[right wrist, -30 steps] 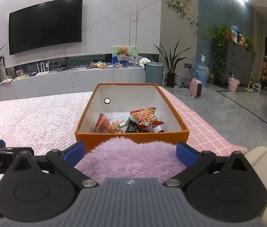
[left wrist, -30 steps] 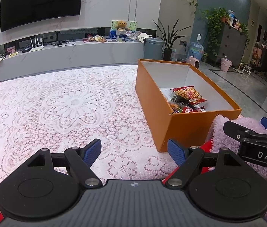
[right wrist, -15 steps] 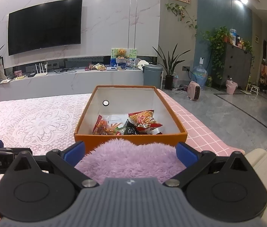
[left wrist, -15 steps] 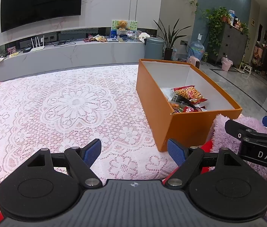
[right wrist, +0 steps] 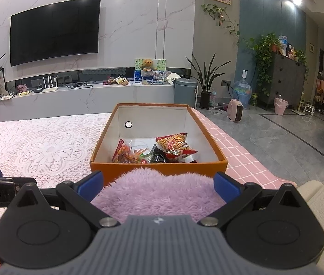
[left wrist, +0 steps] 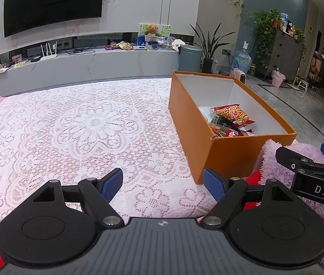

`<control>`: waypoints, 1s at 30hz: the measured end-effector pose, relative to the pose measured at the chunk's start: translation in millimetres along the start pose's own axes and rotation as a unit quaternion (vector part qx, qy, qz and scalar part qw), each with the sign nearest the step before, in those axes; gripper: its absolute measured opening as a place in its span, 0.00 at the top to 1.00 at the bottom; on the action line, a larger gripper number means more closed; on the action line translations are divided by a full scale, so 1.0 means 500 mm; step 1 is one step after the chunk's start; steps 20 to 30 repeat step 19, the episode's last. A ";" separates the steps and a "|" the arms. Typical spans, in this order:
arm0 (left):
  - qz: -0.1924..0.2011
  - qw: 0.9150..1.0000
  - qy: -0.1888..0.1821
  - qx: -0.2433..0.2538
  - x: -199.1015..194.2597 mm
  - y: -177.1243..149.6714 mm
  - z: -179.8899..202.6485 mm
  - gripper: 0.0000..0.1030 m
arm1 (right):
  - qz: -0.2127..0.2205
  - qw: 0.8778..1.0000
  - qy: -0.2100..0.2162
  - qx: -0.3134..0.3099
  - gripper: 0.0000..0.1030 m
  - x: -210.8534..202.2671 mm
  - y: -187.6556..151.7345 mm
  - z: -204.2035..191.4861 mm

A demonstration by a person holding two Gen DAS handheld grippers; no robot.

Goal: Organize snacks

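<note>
Lace tablecloth point(left wrist: 88, 123) covers the table, pink check cloth point(right wrist: 237, 151) showing along the right edge. The orange box point(right wrist: 217, 160) sits on it, snack packets point(right wrist: 173, 145) heaped at its near end. Left gripper point(left wrist: 163, 184) hangs wide open and empty over the lace; right gripper point(right wrist: 158, 183) is wide open over purple fluffy fabric point(right wrist: 157, 194), gripping nothing. Far off, a TV point(right wrist: 54, 31) hangs on a marble wall, with plants point(right wrist: 205, 75) to the right.
</note>
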State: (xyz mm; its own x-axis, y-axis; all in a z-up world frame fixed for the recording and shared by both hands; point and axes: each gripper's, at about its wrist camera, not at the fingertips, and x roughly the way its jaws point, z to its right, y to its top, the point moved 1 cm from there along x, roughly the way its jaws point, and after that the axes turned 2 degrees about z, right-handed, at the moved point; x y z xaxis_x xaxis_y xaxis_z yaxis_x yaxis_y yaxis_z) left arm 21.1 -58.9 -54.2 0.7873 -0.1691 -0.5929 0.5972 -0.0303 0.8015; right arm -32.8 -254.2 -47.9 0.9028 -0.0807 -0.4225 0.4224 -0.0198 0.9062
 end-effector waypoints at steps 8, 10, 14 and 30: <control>-0.002 1.000 -0.003 0.002 -0.001 0.001 -0.002 0.10 | 0.000 1.000 0.000 0.000 0.03 0.000 0.000 0.000; -0.002 1.000 -0.006 0.002 -0.001 0.001 -0.002 0.10 | 0.000 1.000 0.000 -0.001 0.03 0.000 0.000 0.000; 0.000 1.000 -0.008 0.003 -0.003 0.000 -0.002 0.10 | 0.000 1.000 0.000 -0.001 0.03 0.000 0.000 0.000; 0.001 1.000 -0.008 0.000 -0.006 0.001 -0.004 0.09 | 0.000 1.000 0.000 -0.001 0.03 0.000 0.000 0.000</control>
